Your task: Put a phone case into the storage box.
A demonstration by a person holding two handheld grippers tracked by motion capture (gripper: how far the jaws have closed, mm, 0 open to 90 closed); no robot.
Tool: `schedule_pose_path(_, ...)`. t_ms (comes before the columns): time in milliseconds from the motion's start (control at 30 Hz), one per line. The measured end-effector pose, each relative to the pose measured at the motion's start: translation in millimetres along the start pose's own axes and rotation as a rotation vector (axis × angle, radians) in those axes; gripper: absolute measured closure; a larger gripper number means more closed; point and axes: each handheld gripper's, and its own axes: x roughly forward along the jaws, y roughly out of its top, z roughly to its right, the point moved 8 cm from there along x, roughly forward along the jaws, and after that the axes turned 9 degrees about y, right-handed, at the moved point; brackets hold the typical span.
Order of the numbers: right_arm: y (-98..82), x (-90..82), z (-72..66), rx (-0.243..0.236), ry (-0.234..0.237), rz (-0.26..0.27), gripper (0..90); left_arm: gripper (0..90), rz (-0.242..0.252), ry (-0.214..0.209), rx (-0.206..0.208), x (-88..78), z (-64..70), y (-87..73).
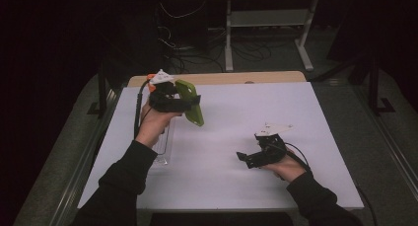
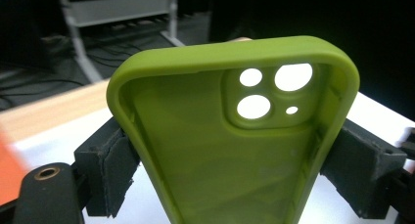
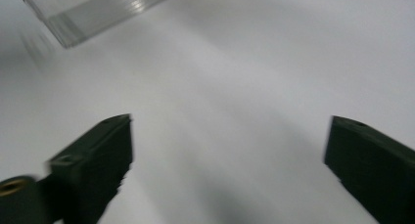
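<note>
High view has the left gripper (image 1: 190, 103) lifting a green phone case (image 1: 190, 100) above the tabletop (image 1: 236, 117), left gripper view shows its fingers (image 2: 110, 172) clamping the case's sides, right gripper view shows fingers (image 3: 95, 160) spread wide and empty near a clear tray (image 3: 93, 11), so I'd judge placing comes next.

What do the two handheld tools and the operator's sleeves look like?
Left tool: black body, grey three-cornered plate on top, orange part beside it, black cable. Right tool: black, same grey plate, black cable looping behind. Foam-like dark pads line the jaws. Black long sleeves on both arms.
</note>
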Motion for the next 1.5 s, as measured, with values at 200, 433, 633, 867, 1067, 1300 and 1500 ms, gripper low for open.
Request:
schedule_pose_path(200,-13.6,-16.6,5.8,0.001,-0.025,-0.003,0.0,14.5,0.012,0.116,-0.016,-8.0,-37.5,12.5)
schedule_pose_path(433,-25.9,-31.4,13.1,0.007,-0.059,-0.001,0.0,14.5,0.013,0.261,-0.024,-9.0,-71.8,15.4)
schedule_pose_path(633,-29.2,-36.3,15.8,0.015,-0.068,0.001,0.0,14.4,-0.015,0.356,-0.045,-2.3,-91.9,9.4)
schedule_pose_path(867,-28.2,-38.5,16.9,0.009,-0.074,0.012,0.0,14.4,-0.075,0.444,-0.048,13.1,-102.7,-2.6)
schedule_pose_path(1067,-27.8,-39.7,17.4,0.005,-0.075,0.016,0.0,14.3,-0.13,0.518,-0.058,29.6,-115.5,-17.1)
schedule_pose_path(1300,-27.6,-39.9,17.0,0.003,-0.074,0.016,0.0,14.0,-0.204,0.555,-0.083,48.7,-127.2,-39.5)
schedule_pose_path(1500,-27.3,-40.1,16.6,0.004,-0.074,0.019,0.0,13.4,-0.24,0.551,-0.098,56.5,-130.4,-52.2)
